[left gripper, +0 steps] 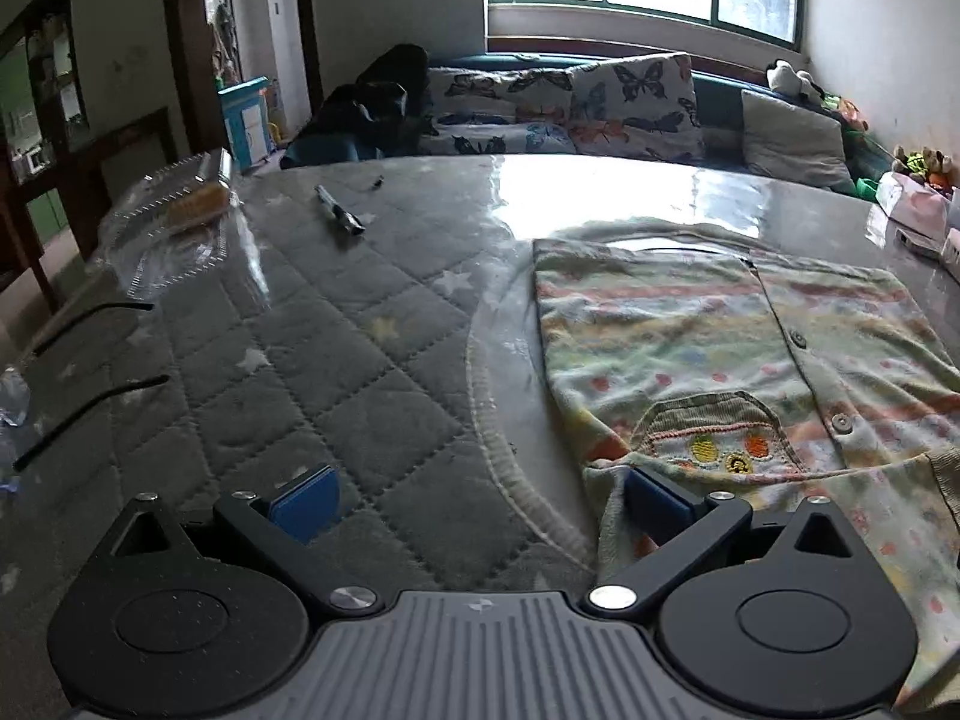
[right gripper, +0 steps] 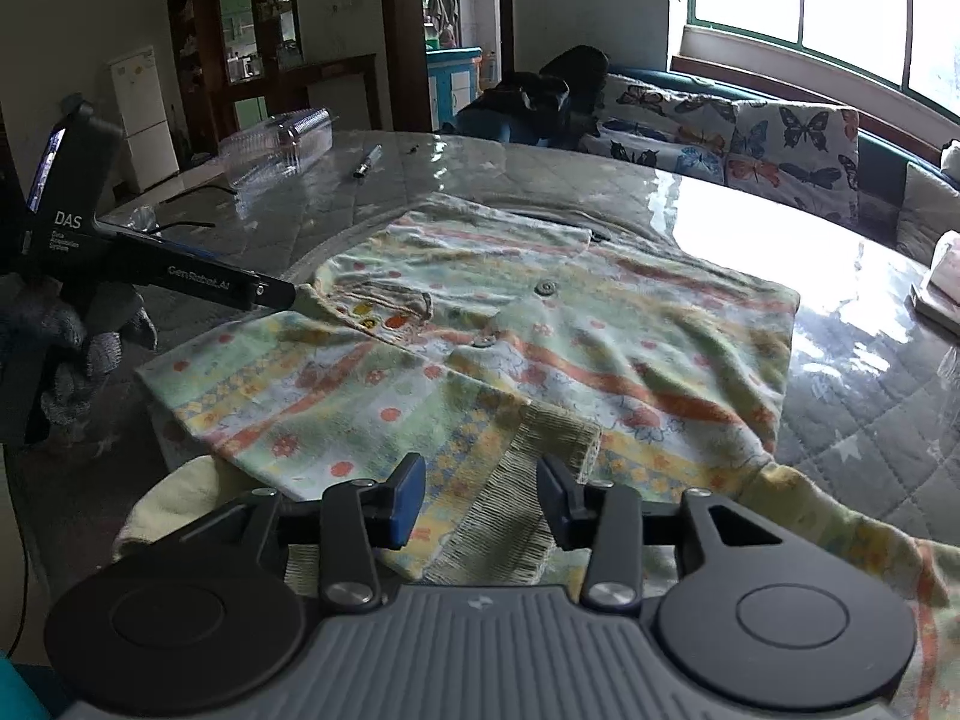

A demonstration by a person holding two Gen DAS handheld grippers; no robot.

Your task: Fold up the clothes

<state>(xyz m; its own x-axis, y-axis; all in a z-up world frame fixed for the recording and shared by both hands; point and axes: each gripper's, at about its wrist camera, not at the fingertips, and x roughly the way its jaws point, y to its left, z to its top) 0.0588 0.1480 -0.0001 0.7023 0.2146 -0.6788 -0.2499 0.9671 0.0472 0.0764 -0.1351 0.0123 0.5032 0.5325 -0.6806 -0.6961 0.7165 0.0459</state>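
A pale green child's shirt with orange stripes, dots, buttons and a corduroy pocket lies partly folded on the grey quilted table. My left gripper is open at the shirt's left near edge; its right finger touches the cloth fold, and its left finger is over bare quilt. In the right wrist view the shirt fills the middle. My right gripper is open over a ribbed cuff on the near folded sleeve. The left gripper shows at the shirt's far left corner.
A clear plastic box sits at the table's far left, with a pen near it and two black cables at the left edge. A butterfly-print sofa stands behind the table. Packets lie at the far right.
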